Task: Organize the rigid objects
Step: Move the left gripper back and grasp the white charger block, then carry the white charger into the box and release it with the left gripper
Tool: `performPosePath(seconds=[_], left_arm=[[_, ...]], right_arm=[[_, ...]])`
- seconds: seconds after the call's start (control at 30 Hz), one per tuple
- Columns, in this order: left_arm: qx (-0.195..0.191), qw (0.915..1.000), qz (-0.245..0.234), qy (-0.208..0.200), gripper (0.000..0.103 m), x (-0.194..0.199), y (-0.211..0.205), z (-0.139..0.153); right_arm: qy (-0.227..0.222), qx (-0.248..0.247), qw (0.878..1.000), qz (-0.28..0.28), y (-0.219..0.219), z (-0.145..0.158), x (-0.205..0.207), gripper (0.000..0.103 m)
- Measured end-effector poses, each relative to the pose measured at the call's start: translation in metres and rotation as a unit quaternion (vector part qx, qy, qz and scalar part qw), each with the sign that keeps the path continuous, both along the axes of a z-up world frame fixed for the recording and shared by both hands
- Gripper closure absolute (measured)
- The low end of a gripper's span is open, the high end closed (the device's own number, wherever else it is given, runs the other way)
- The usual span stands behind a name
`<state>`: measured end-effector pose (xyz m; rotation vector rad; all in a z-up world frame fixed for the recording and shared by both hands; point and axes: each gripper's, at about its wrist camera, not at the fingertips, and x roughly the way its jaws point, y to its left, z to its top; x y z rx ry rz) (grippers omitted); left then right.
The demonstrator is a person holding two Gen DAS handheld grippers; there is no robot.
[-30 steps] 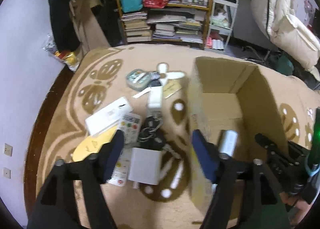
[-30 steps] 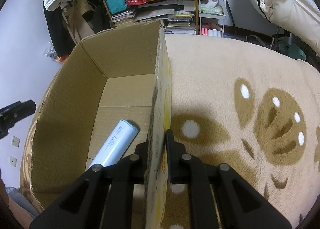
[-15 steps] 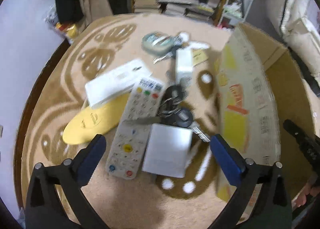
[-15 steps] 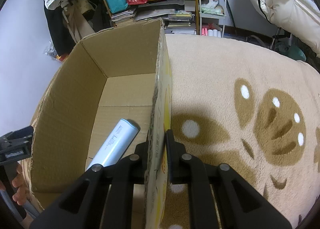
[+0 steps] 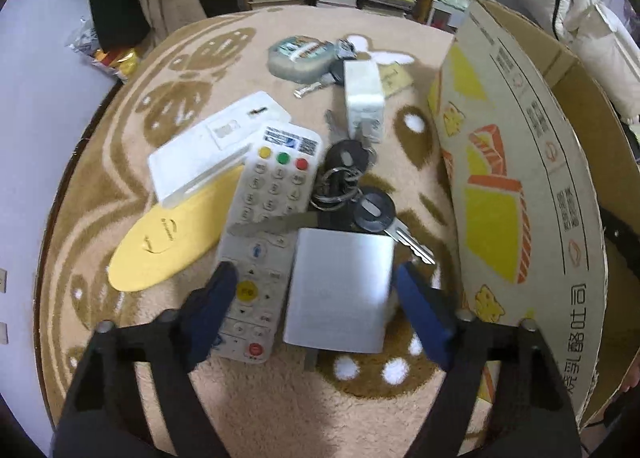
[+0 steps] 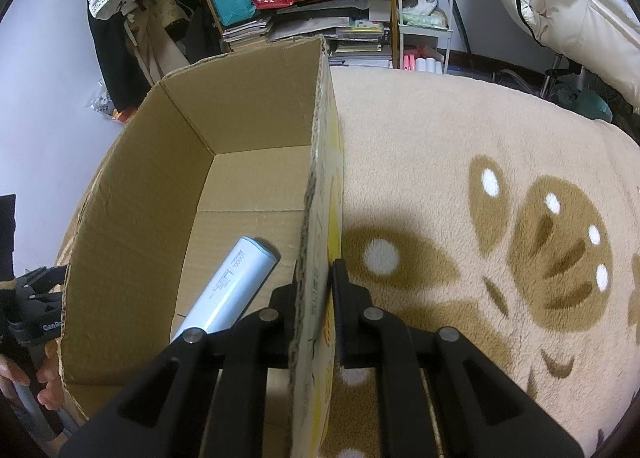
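We have the left gripper (image 5: 314,298) low over the pile on the patterned beige carpet (image 5: 280,398), its blue-padded jaws standing wide and just now closing in. Between them lie a flat silver metal rectangular box (image 5: 340,290) and the near end of a long white remote control with coloured buttons (image 5: 266,238). The left pad sits over the remote's near left edge; the right pad is just beside the box's right edge, and we cannot tell whether it touches. Nothing is gripped yet, we judge.

The box lies straight ahead between the jaws, its long axis running near to far, so the jaws close across its short width. The remote alongside runs the same way and may get caught too.

Our right gripper (image 6: 314,290) is clamped tight on the near wall of the open brown cardboard carton (image 6: 256,110), right of the pile, so the left is the free hand.

Counted: one silver box, one remote, one white flat case (image 5: 208,146), one yellow oval insole-like piece (image 5: 172,234), one bunch of black-headed keys (image 5: 360,194), one white charger block (image 5: 363,98), one round grey tin (image 5: 300,56). In the carton, one pale blue cylinder (image 6: 228,290).
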<state>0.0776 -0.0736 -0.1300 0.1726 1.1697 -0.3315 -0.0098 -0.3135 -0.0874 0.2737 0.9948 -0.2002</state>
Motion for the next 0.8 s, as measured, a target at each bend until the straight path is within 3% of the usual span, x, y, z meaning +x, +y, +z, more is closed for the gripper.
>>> performPosePath(seconds=[0.07, 0.23, 0.47, 0.63, 0.8], left_arm=[[0.005, 1.0, -0.004, -0.003, 0.031, -0.002, -0.003, -0.002], [-0.019, 0.9997, -0.009, 0.016, 0.051, -0.005, -0.004, -0.004], [-0.015, 0.9978, -0.025, 0.059, 0.053, -0.008, -0.014, -0.022], [0.018, 0.999, -0.027, 0.032, 0.048, -0.009, -0.027, -0.027], [0.01, 0.9996, -0.018, 0.021, 0.052, -0.008, -0.025, -0.025]], right_arm=[[0.0, 0.0, 1.0, 0.0, 0.0, 0.0, 0.0, 0.091], [0.0, 0.0, 1.0, 0.0, 0.0, 0.0, 0.0, 0.091], [0.0, 0.0, 1.0, 0.0, 0.0, 0.0, 0.0, 0.091], [0.0, 0.0, 1.0, 0.0, 0.0, 0.0, 0.0, 0.091], [0.0, 0.001, 1.0, 0.0, 0.0, 0.0, 0.0, 0.091]])
